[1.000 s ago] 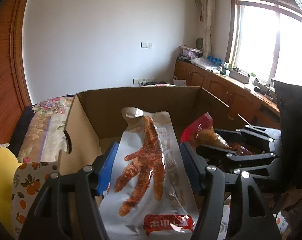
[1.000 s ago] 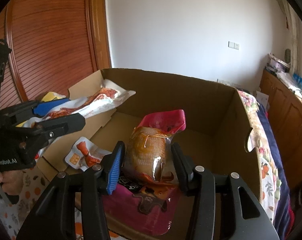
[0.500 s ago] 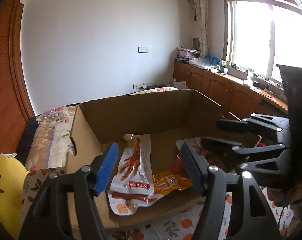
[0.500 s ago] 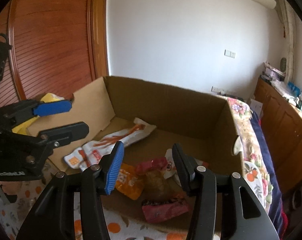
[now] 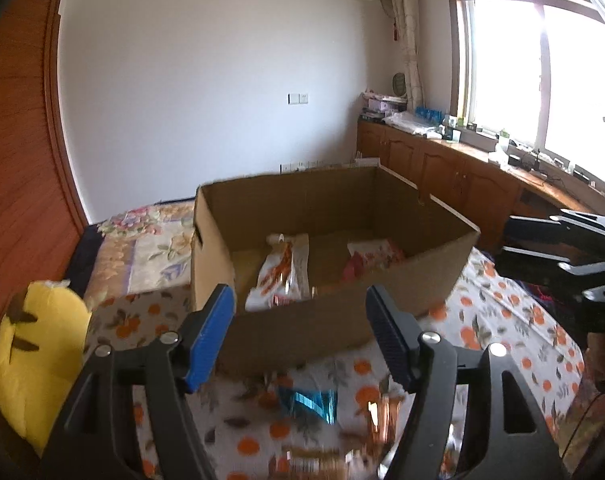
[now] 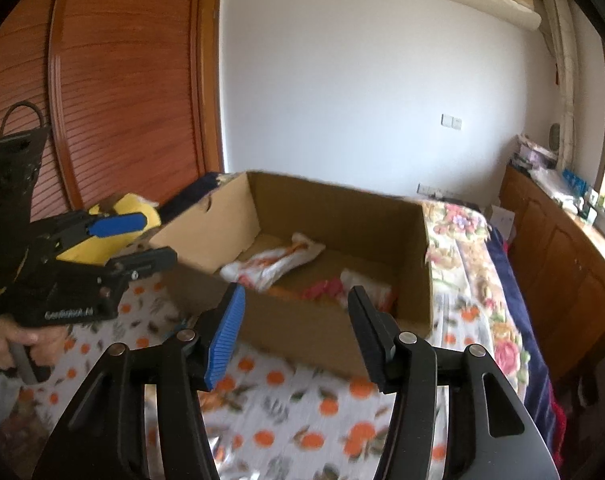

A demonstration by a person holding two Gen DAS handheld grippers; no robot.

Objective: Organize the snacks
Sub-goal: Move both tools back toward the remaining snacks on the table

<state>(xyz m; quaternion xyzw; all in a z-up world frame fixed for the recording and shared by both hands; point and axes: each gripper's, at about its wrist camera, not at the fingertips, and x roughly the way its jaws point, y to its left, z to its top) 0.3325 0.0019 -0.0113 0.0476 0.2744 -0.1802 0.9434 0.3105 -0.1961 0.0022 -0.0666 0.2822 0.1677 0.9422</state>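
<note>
An open cardboard box [image 5: 422, 272] [image 6: 286, 332] stands on a bed with an orange-print sheet. Inside lie a white chicken-foot snack pack [image 5: 286, 272] [image 6: 274, 260] and a red-pink snack pack [image 5: 372, 258] [image 6: 342, 286]. My left gripper [image 5: 300, 332] is open and empty, in front of the box. It also shows in the right wrist view [image 6: 138, 240]. My right gripper [image 6: 292, 332] is open and empty, in front of the box. Blurred snack packs [image 5: 310, 400] lie on the sheet below the left gripper.
A yellow plush toy [image 5: 34, 356] lies left of the box. A wooden wardrobe [image 6: 114, 92] stands at the left. Wooden cabinets [image 5: 454, 172] run under the window at the right. A floral quilt [image 6: 466, 240] lies beyond the box.
Both grippers let their snack packs go into the box, then pulled back and up out of it. The packs now lie on the box floor.
</note>
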